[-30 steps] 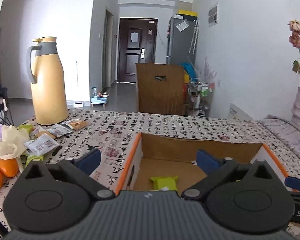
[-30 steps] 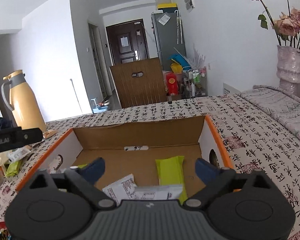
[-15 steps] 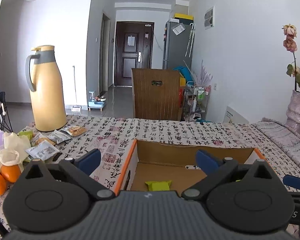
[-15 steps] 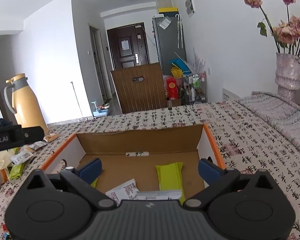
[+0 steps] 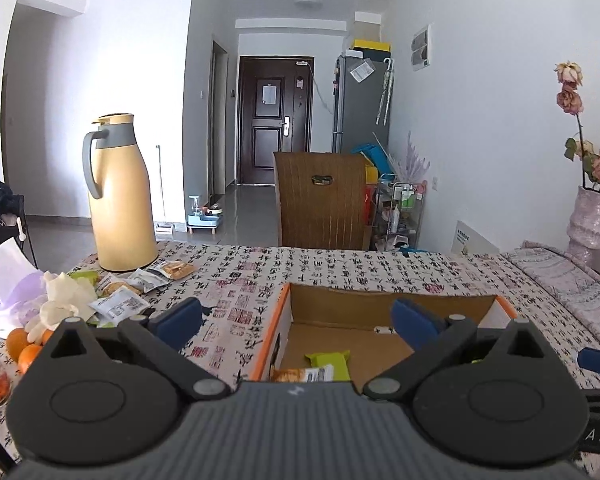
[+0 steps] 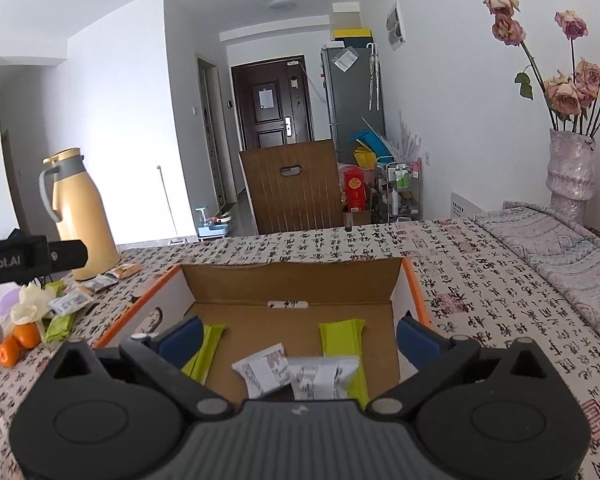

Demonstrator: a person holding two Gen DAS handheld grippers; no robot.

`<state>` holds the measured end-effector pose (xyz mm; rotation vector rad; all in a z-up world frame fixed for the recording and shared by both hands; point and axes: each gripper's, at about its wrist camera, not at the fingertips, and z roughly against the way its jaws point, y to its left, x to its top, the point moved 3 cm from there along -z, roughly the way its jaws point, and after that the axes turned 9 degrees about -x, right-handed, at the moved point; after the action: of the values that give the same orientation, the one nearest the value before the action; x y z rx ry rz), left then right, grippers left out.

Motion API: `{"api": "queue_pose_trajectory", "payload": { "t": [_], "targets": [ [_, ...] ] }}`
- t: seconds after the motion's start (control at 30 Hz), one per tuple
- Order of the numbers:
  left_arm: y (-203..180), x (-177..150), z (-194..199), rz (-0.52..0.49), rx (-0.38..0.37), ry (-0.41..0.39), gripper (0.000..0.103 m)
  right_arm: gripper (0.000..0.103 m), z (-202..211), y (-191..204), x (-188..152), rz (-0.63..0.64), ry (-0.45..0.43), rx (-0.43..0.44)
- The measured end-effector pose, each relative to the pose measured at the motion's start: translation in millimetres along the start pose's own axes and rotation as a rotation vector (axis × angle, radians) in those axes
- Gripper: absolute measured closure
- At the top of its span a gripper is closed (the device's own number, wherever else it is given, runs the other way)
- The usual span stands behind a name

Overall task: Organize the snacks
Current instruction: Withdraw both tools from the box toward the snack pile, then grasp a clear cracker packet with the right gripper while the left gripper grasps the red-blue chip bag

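An open cardboard box (image 6: 292,284) with orange edges stands on the patterned tablecloth; it also shows in the left wrist view (image 5: 388,308). Inside lie green snack bars (image 6: 342,340), white packets (image 6: 300,372) and an orange packet (image 5: 290,374). More snack packets (image 5: 140,284) lie loose at the left, near the yellow thermos (image 5: 118,196). My left gripper (image 5: 296,320) is open and empty, above the box's left wall. My right gripper (image 6: 296,334) is open and empty, over the box's near side.
Oranges (image 5: 24,346), a white crumpled bag (image 5: 66,296) and a lilac bag (image 5: 10,280) sit at the table's left edge. A vase of dried roses (image 6: 570,168) stands at the right. A wooden chair back (image 5: 322,200) is behind the table.
Both grippers have risen and drawn back from the box, so more of its floor and packets shows. Both jaws stayed open.
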<state>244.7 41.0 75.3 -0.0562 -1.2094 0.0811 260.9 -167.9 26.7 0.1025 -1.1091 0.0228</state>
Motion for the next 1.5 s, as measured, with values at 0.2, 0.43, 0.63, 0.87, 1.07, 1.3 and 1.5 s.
{"api": "queue_pose_trajectory", "payload": {
  "t": [0.2,0.43,0.63,0.87,1.07,1.3,1.5],
  "targets": [
    [2,-22,19,-0.004,0.002,0.038,0.000,0.000,21,-6,-19,0.028,0.021,0.004],
    [9,-57,43,-0.025,0.019,0.096,0.000,0.000,37,-20,-44,0.045,0.064,-0.005],
    [14,-89,60,-0.021,0.019,0.135,0.000,0.000,44,-31,-66,0.036,0.114,-0.013],
    [13,-120,76,-0.004,0.016,0.142,0.000,0.000,50,-34,-94,0.048,0.179,-0.004],
    [13,-126,77,0.001,0.013,0.154,0.000,0.000,53,-32,-101,0.061,0.185,-0.010],
    [10,-129,75,-0.002,0.000,0.163,0.000,0.000,55,-35,-105,0.066,0.194,-0.023],
    [8,-132,71,-0.005,0.000,0.180,0.000,0.000,47,-41,-108,0.057,0.214,-0.048]
  ]
}}
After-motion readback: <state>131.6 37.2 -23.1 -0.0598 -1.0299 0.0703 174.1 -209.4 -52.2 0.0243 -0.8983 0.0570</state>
